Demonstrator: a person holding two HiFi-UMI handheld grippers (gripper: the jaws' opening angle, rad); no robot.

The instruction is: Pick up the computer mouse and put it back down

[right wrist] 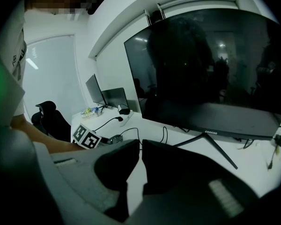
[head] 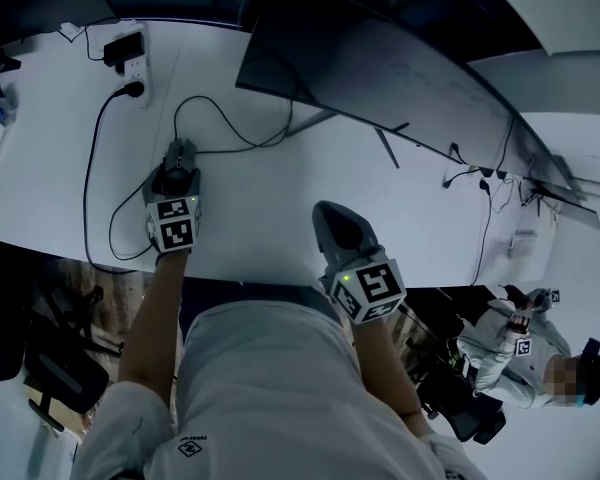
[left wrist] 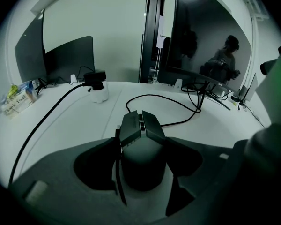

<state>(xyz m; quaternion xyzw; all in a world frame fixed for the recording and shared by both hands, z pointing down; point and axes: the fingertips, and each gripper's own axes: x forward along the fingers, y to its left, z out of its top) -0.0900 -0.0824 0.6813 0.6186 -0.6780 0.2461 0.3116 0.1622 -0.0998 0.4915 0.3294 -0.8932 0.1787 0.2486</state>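
Note:
The dark wired computer mouse (head: pixel 183 152) lies on the white desk (head: pixel 270 208), left of centre in the head view. My left gripper (head: pixel 177 173) reaches over it from the near side. In the left gripper view the mouse (left wrist: pixel 136 125) sits between the two jaws, and both pads press on its sides, so the left gripper (left wrist: pixel 144 143) is shut on it. The mouse still rests on the desk. My right gripper (head: pixel 337 220) hovers over bare desk to the right, jaws together with nothing between them; its tips (right wrist: pixel 140 146) meet in the right gripper view.
The mouse's black cable (head: pixel 230 133) loops back toward a large curved monitor (head: pixel 380 68) on a splayed stand (right wrist: pixel 210 142). A white power strip (head: pixel 130 63) with a black plug lies at the far left. A second person (head: pixel 520 348) sits at lower right. The desk edge (head: pixel 260 280) runs close to my body.

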